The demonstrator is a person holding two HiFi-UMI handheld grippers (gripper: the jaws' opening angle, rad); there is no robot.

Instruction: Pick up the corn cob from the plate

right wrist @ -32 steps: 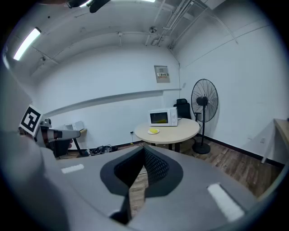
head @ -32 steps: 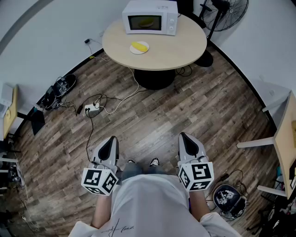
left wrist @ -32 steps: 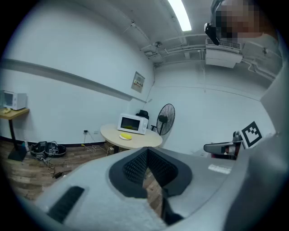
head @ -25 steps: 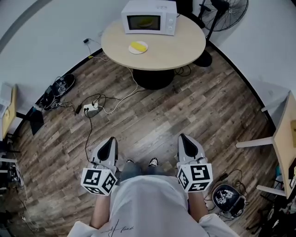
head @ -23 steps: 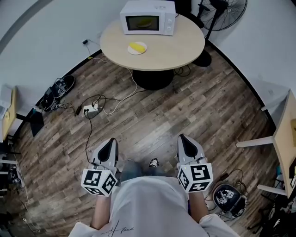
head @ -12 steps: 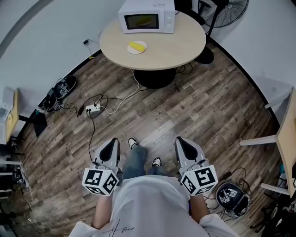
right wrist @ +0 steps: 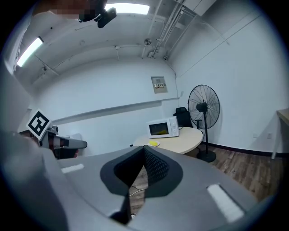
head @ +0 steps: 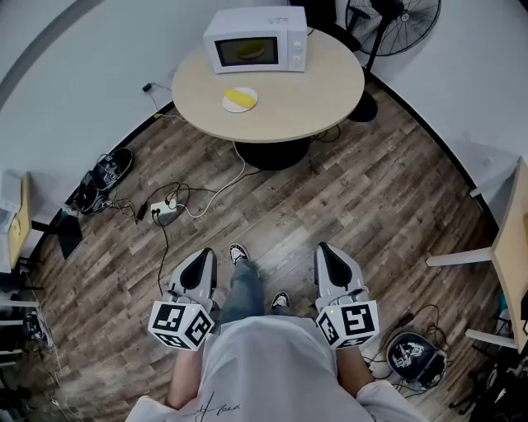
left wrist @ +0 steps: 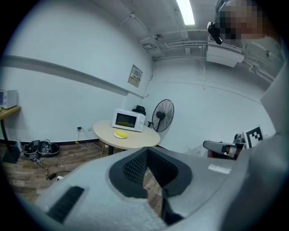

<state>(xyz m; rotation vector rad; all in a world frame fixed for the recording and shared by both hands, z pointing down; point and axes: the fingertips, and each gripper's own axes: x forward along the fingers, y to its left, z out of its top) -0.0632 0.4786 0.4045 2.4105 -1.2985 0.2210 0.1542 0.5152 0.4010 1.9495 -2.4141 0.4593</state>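
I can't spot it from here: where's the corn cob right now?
In the head view the corn cob lies on the white plate at the left of the round table, just in front of the microwave.

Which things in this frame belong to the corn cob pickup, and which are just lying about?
Job: corn cob, plate, round table, left gripper and right gripper, both shut and empty.
Lying about: microwave, pedestal fan, power strip with cables on the floor.

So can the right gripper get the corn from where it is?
Probably not yet: the right gripper is well short of the corn cob on the round table, with wooden floor between.
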